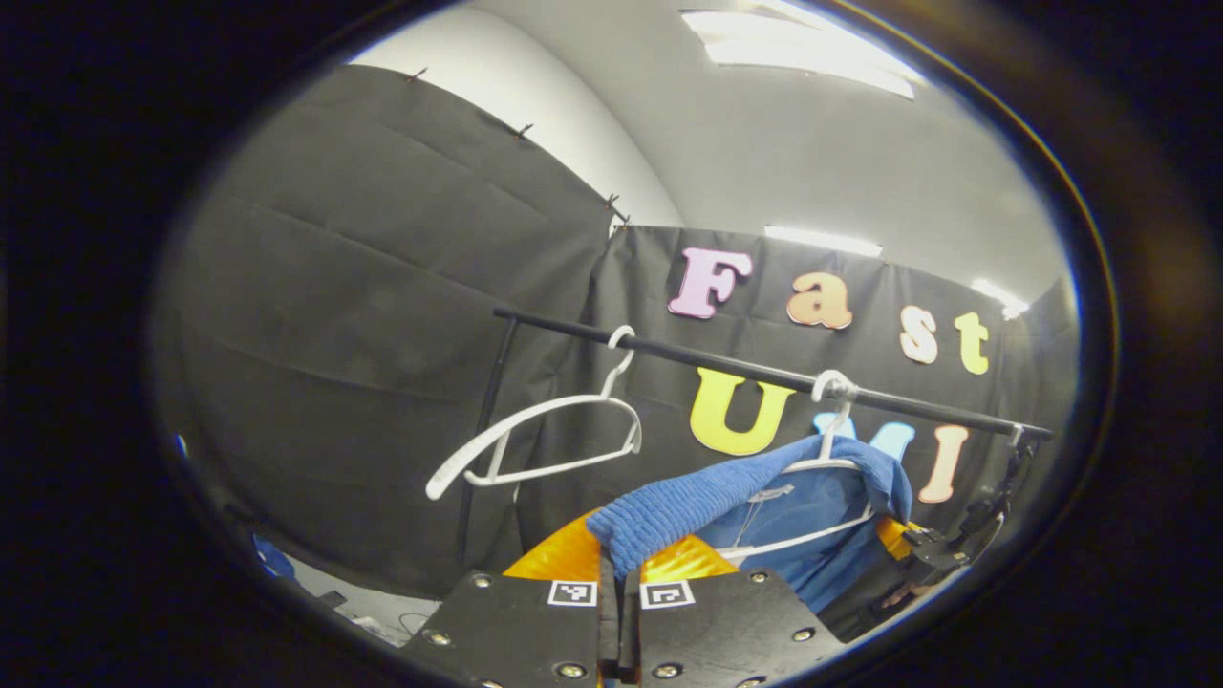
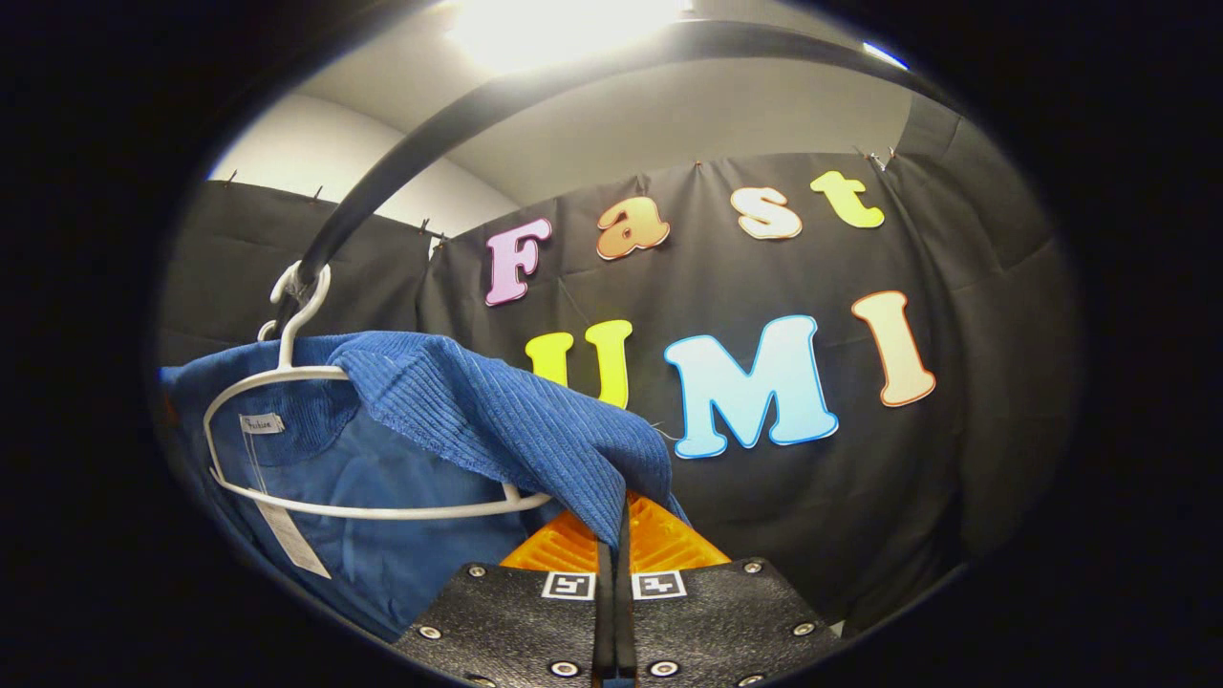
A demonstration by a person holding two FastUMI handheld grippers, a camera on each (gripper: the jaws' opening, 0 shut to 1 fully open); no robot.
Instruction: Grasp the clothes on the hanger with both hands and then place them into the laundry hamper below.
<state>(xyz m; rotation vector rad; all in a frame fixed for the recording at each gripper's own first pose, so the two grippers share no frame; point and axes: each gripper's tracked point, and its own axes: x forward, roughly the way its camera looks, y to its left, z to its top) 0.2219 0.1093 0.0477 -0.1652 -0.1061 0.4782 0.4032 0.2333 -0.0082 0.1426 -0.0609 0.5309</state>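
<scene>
A blue knitted garment (image 1: 755, 506) hangs on a white hanger (image 1: 822, 459) from the black rail (image 1: 745, 368). My left gripper (image 1: 619, 564) is shut on the garment's ribbed edge at its near shoulder, the cloth pinched between the fingers. In the right gripper view the same blue garment (image 2: 478, 430) drapes over its white hanger (image 2: 287, 382), and my right gripper (image 2: 611, 545) is shut on the other ribbed edge. The right gripper also shows far right in the left gripper view, low beside the garment (image 1: 941, 549).
A second, bare white hanger (image 1: 545, 435) hangs to the left on the rail. The rail's black upright post (image 1: 482, 430) stands at its left end. The rail (image 2: 401, 162) arcs overhead in the right gripper view. Black cloth walls close the booth behind.
</scene>
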